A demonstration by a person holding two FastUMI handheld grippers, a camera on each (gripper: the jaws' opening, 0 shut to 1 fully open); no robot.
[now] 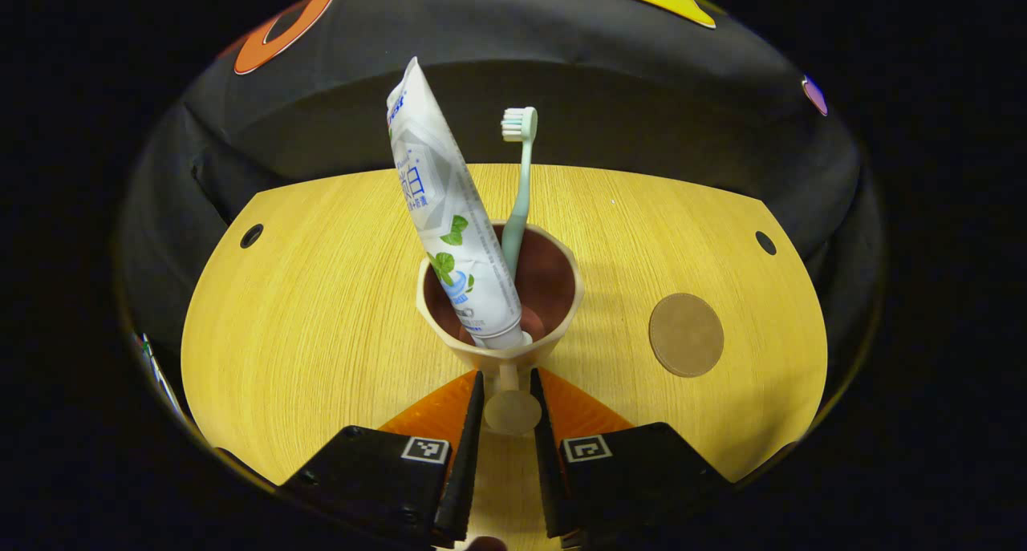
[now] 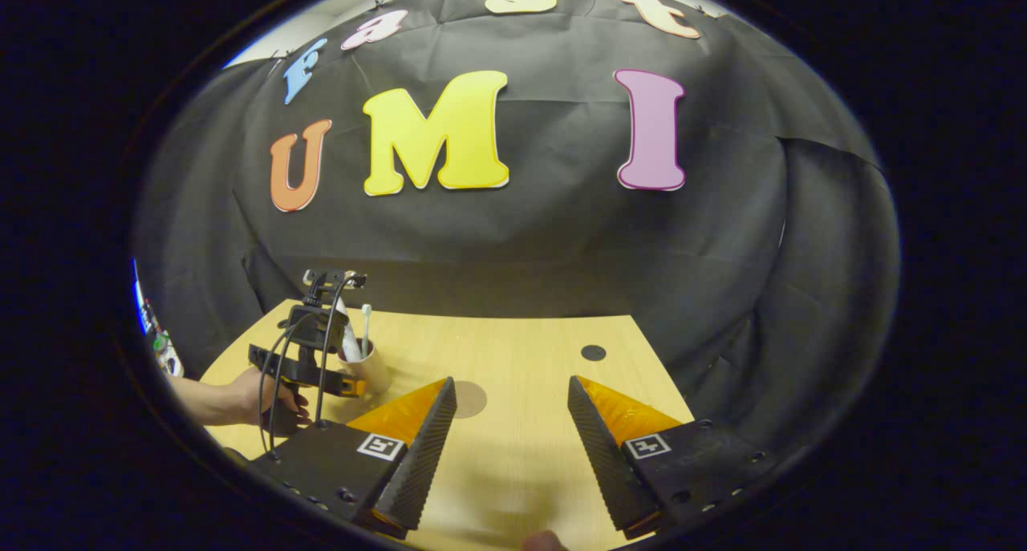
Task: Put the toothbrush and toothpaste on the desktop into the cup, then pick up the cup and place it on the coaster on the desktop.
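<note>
A beige cup [image 1: 554, 326] with a dark red inside stands at the middle of the wooden table. The white toothpaste tube [image 1: 449, 222] leans left in it, and the pale green toothbrush [image 1: 520, 190] stands upright with its bristles up. My left gripper [image 1: 506, 374] is shut on the cup's handle [image 1: 511, 411], which sits between both fingers. The round brown coaster [image 1: 686, 334] lies to the right of the cup. In the right gripper view, my right gripper [image 2: 511, 382] hangs open over the table with nothing in it. The cup [image 2: 371, 368] and coaster [image 2: 469, 399] lie to its left.
The wooden table [image 1: 321, 318] has small dark holes near its far corners [image 1: 251, 235] [image 1: 765, 242]. The black cloth wall closes the back and sides. In the right gripper view a hand [image 2: 249, 399] holds the left gripper [image 2: 309, 350] with its cables at the table's left.
</note>
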